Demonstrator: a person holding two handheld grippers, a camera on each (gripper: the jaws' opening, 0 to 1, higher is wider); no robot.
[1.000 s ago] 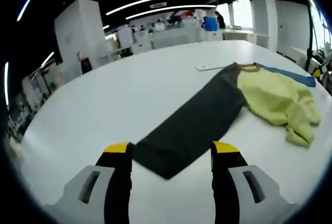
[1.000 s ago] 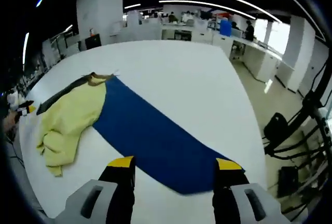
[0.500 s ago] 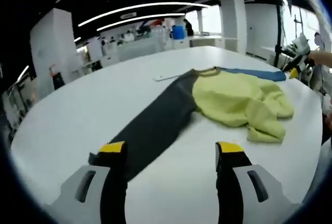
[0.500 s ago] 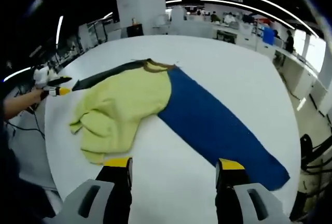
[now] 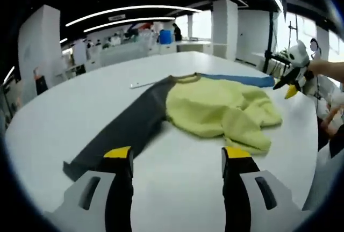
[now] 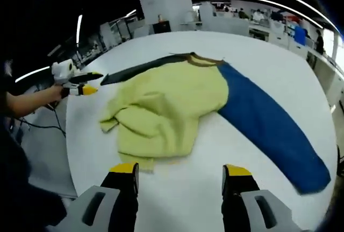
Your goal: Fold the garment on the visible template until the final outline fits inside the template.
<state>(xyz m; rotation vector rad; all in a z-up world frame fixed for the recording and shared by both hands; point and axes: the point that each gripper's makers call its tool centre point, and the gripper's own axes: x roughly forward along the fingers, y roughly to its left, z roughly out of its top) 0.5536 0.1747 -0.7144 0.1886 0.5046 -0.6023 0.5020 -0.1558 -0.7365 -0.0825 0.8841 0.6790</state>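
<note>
The garment lies on the white table, its yellow body (image 5: 220,111) crumpled and bunched at the hem. A dark grey sleeve (image 5: 121,130) stretches flat to one side and a blue sleeve (image 6: 269,127) to the other. The brown collar (image 6: 201,60) is at the far side. My left gripper (image 5: 177,157) hovers open over bare table, just short of the grey sleeve and the body. My right gripper (image 6: 180,170) is open with nothing in it, close to the yellow hem (image 6: 156,146). Each gripper also appears in the other's view, hand-held off the table edge: right gripper (image 5: 293,73), left gripper (image 6: 75,81).
The round white table (image 5: 64,108) drops off close behind both grippers. A thin white strip (image 5: 141,85) lies on it beyond the grey sleeve. A person's arm (image 6: 27,103) and a cable (image 6: 40,127) are at the edge. Desks and people fill the far room.
Both grippers have swung from the sleeve ends toward the crumpled yellow body, staying open. The garment itself lies as it did.
</note>
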